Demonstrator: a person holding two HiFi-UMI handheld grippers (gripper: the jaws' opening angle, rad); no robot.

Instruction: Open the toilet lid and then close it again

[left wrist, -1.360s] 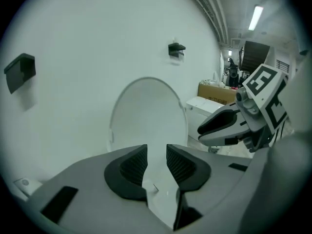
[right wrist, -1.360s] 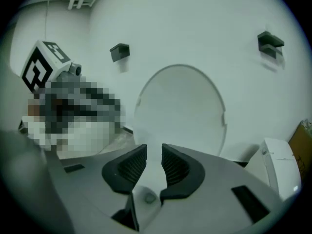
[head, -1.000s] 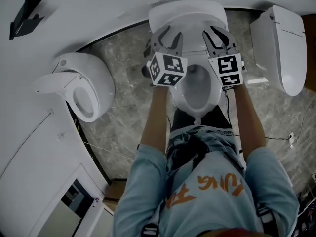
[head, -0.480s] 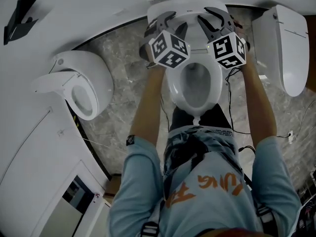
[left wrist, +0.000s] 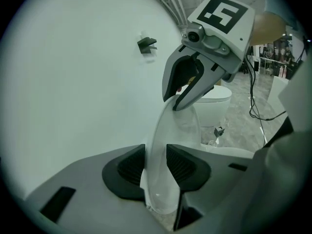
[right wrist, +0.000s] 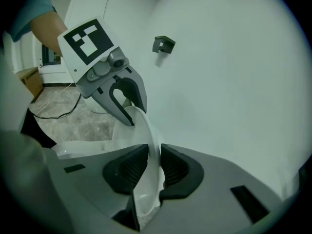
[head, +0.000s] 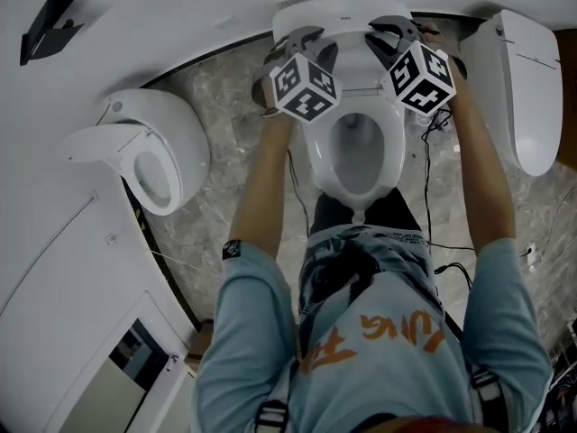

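The white toilet lid (head: 343,14) stands raised against the wall, above the open seat and bowl (head: 358,156). My left gripper (head: 297,39) holds the lid's left edge and my right gripper (head: 393,31) holds its right edge. In the left gripper view the lid's rim (left wrist: 157,130) runs between the black pads (left wrist: 183,165) of the left gripper (left wrist: 156,162), with the right gripper (left wrist: 187,89) clamped further along. In the right gripper view the rim (right wrist: 152,145) sits between the pads of the right gripper (right wrist: 148,164). Both pairs of jaws have just been closing onto the lid.
A second white toilet (head: 149,156) with its lid up stands at the left, and a third (head: 518,79) at the right. A black hook (head: 50,21) is fixed on the curved white wall. Cables (head: 431,233) trail over the marble floor beside my legs.
Both grippers have moved toward the wall with the lid, uncovering more of the bowl. Both marker cubes have rolled, and the arms have stretched out further.
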